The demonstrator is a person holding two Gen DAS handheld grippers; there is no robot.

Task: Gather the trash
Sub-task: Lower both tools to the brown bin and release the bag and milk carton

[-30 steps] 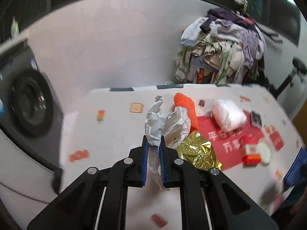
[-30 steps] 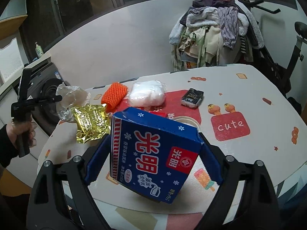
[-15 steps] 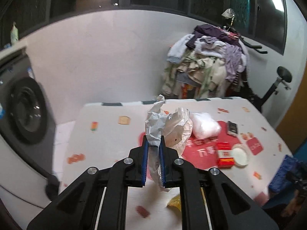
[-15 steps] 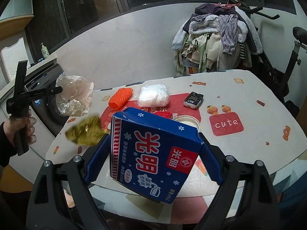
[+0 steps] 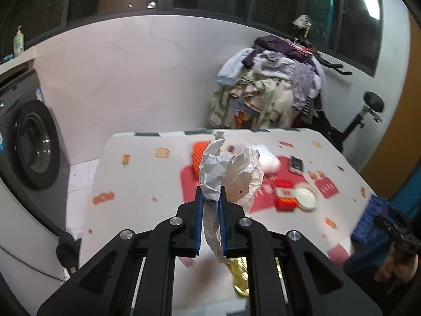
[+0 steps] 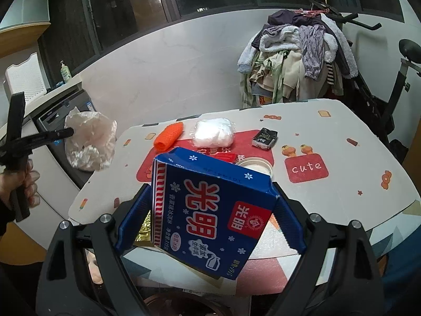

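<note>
Cluttered surface (image 6: 342,137): left tool (image 5: 210,210) pinches crumpled wrapper (image 5: 226,168), right tool (image 6: 210,210) clamps blue carton (image 6: 210,210) wide. Next, probably: bin both; orange net (image 6: 168,134) at 11 o'clock remains.

On the worktop (image 6: 342,142), the net roll (image 6: 169,138) lies left of the bag (image 6: 214,133); the small pack (image 6: 264,138) lies right; the laundry heap (image 6: 294,58) stands far behind.

The crumpled clear plastic bag (image 5: 231,173) in the left gripper (image 5: 210,223) has risen clear of the table. The crinkled gold foil wrapper (image 5: 240,276) has dropped off the table's near-left edge.
</note>
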